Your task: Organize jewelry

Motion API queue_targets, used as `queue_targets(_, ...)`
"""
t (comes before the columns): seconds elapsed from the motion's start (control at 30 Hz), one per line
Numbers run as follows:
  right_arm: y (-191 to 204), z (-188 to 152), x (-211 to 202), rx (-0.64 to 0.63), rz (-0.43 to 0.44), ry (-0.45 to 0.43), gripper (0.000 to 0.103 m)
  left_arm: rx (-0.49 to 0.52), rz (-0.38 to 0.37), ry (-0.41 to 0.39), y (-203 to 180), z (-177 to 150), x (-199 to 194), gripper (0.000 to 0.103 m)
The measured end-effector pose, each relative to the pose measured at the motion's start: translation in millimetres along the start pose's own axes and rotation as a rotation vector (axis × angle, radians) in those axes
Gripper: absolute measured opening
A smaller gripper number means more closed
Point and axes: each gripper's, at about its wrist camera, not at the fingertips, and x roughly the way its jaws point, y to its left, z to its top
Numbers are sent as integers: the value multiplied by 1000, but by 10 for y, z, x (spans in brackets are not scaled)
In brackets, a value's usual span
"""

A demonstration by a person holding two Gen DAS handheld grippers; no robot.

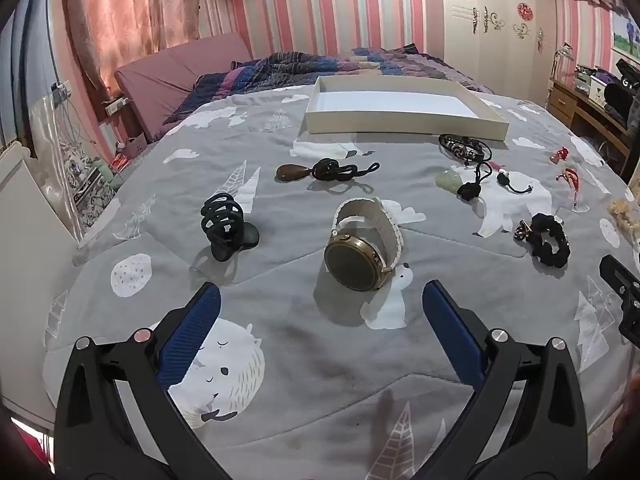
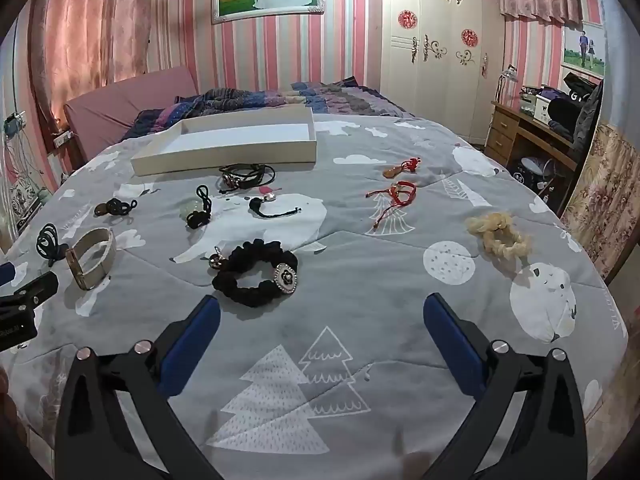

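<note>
Jewelry lies spread on a grey bedspread (image 1: 280, 380). A gold watch with a white band (image 1: 360, 252) lies just ahead of my open, empty left gripper (image 1: 320, 304); it also shows at the left of the right wrist view (image 2: 90, 258). A black hair claw (image 1: 226, 226) lies to its left. A black scrunchie with a brooch (image 2: 256, 276) lies just ahead-left of my open, empty right gripper (image 2: 320, 316). An open white box (image 1: 400, 110) (image 2: 228, 144) sits further back. Black cord bracelets (image 2: 244, 176), a jade pendant (image 2: 192, 210), red cords (image 2: 394, 194) and a cream scrunchie (image 2: 500, 234) lie between.
A brown pendant on black cord (image 1: 320, 170) lies behind the watch. A folded patterned quilt (image 2: 280, 98) and a pink headboard (image 1: 180, 76) are behind the box. A wardrobe (image 2: 436, 44) and a cluttered desk (image 2: 536, 128) stand to the right.
</note>
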Motion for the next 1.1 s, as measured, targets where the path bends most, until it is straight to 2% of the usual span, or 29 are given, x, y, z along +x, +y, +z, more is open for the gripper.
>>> queue_targets(0.4, 14, 0, -3, 5, 8, 5, 101, 17, 4, 0, -3, -23, -49, 100)
queue_targets(1.1, -35, 74, 87, 9, 8, -11, 101, -7, -4, 13, 17, -45, 166, 100)
